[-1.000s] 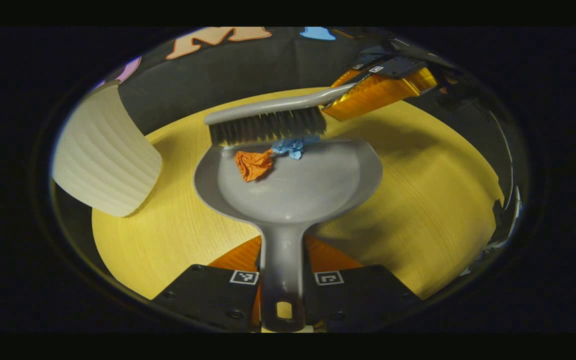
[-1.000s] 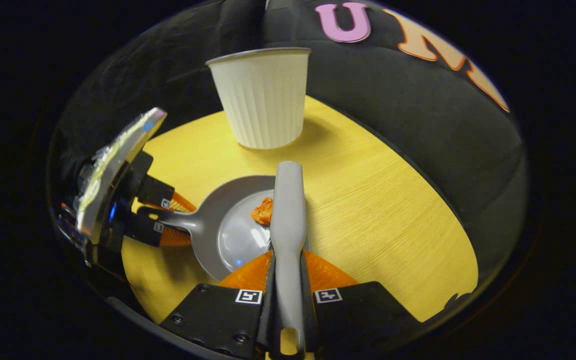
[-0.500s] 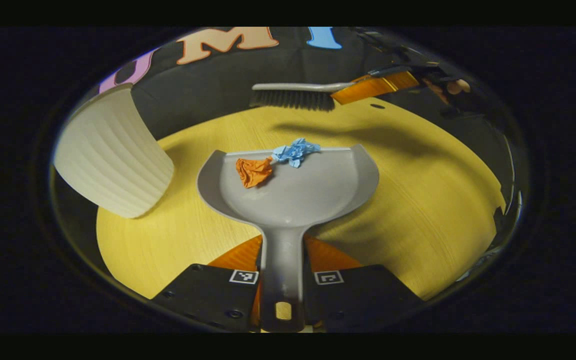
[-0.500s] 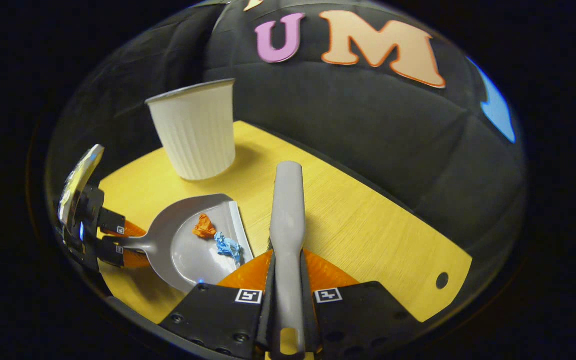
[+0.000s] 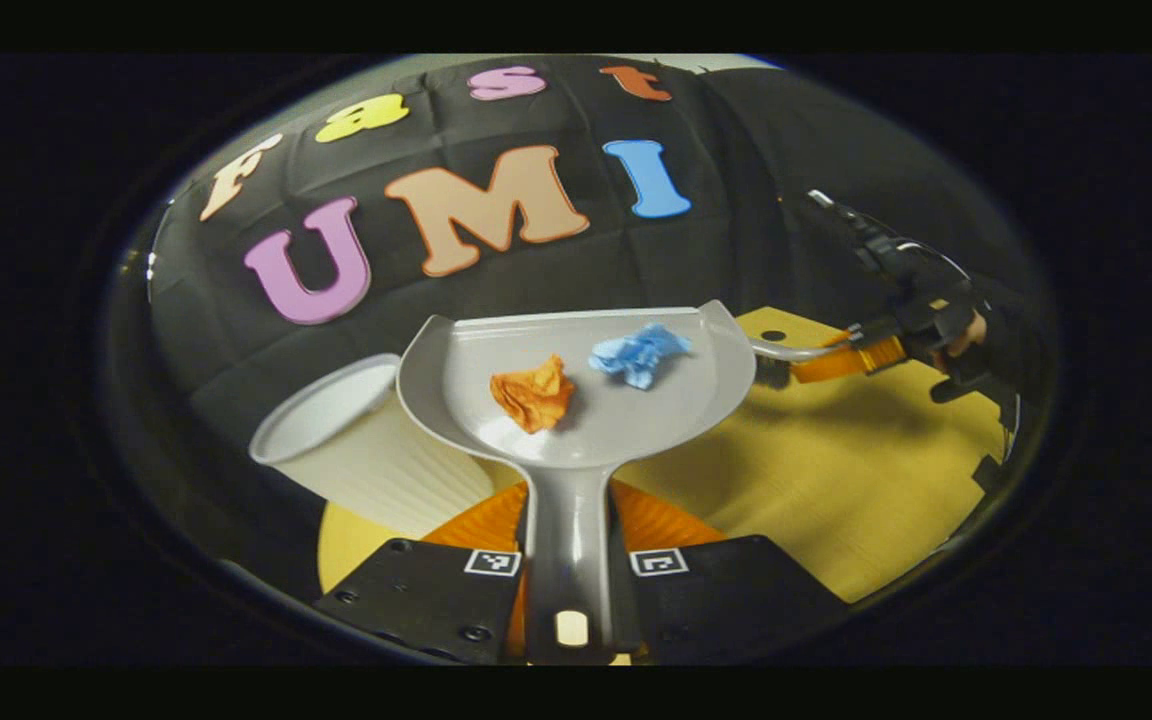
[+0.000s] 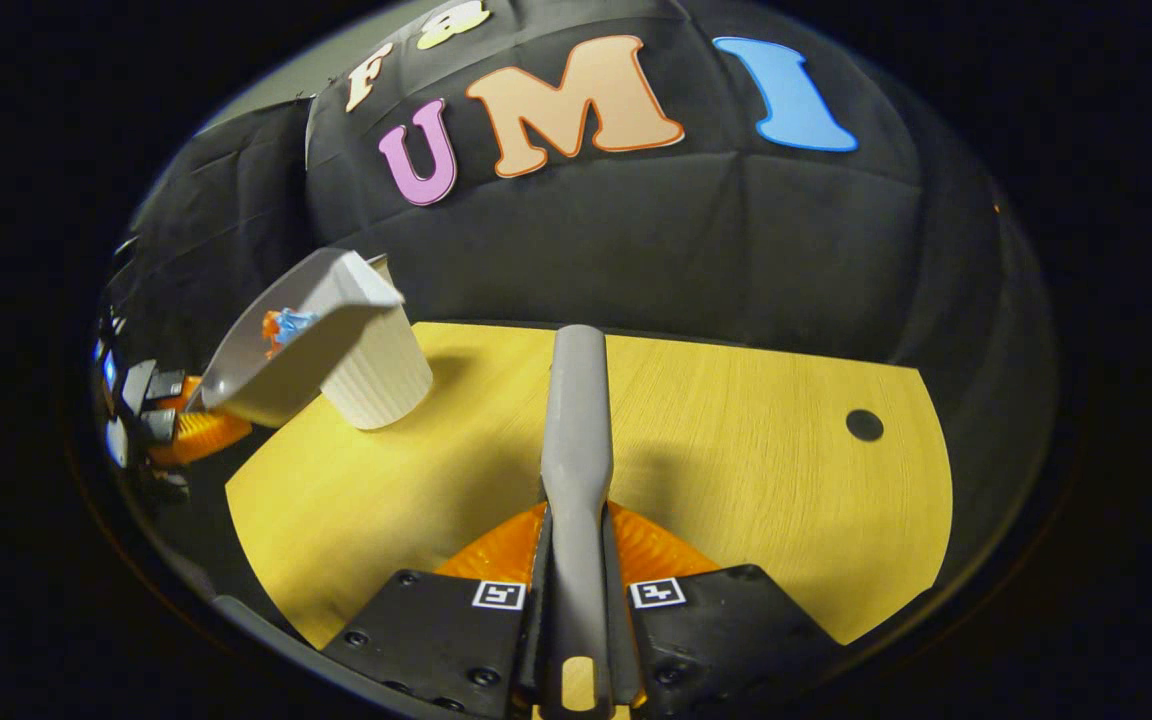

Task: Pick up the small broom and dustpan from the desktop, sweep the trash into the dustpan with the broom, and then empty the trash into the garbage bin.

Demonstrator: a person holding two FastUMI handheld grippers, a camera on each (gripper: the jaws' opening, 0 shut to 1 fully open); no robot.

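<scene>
My left gripper [image 5: 568, 540] is shut on the handle of the grey dustpan [image 5: 636, 420], held up off the desk. In its pan lie an orange paper wad [image 5: 533, 393] and a blue paper wad [image 5: 639, 353]. The white ribbed garbage bin [image 5: 366, 455] stands below and left of the pan. My right gripper [image 6: 576, 560] is shut on the handle of the grey broom [image 6: 576, 420], which points out over the yellow desktop [image 6: 736, 440]. In the right gripper view the dustpan [image 6: 286, 350] hangs raised beside the bin [image 6: 381, 375], held by the left gripper [image 6: 171, 415].
The round yellow desktop has a small dark hole [image 6: 864, 425] near its far right edge. In the left gripper view the right gripper [image 5: 861, 352] and a hand [image 5: 966, 335] sit at the far right, with the broom's handle [image 5: 786, 350] behind the pan's edge.
The dustpan has been lifted off the desk with both wads in it and carried toward the bin. The broom has drawn away to the right, clear of the pan.
</scene>
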